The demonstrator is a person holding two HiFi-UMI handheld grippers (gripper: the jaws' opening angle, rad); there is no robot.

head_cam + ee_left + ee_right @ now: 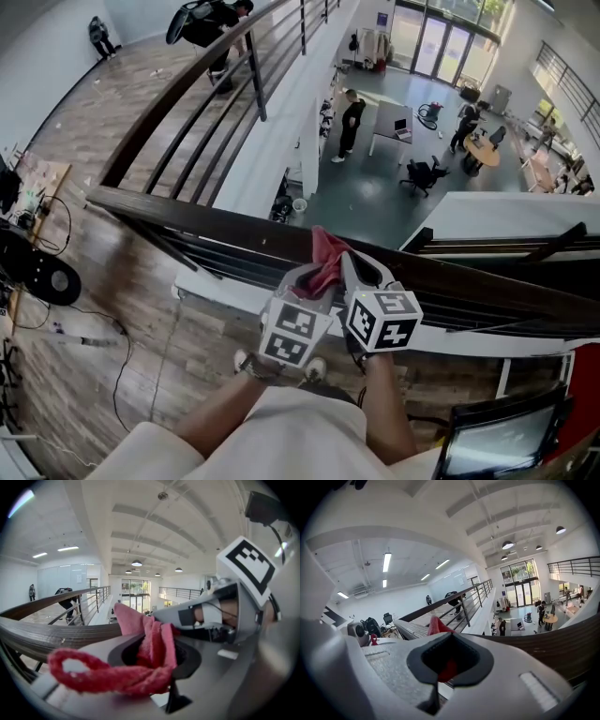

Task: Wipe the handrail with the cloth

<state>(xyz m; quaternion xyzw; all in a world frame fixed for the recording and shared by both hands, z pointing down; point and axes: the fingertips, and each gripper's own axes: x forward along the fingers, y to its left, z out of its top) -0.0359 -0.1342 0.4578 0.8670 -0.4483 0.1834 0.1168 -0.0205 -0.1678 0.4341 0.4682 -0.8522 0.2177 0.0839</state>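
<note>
I see left gripper (306, 281) and right gripper (360, 272) side by side, both clamped on the cloth (325, 255), at the handrail (187, 212) ahead of them.

The wooden handrail (187, 214) has a bare top from the grippers to its left corner and rightward to the frame's edge. Horizontal railing bars (220, 253) close off the space beneath. The left gripper (312, 274) and right gripper (352, 264), clamped side by side on the pink cloth (325, 250), hem each other in.
</note>
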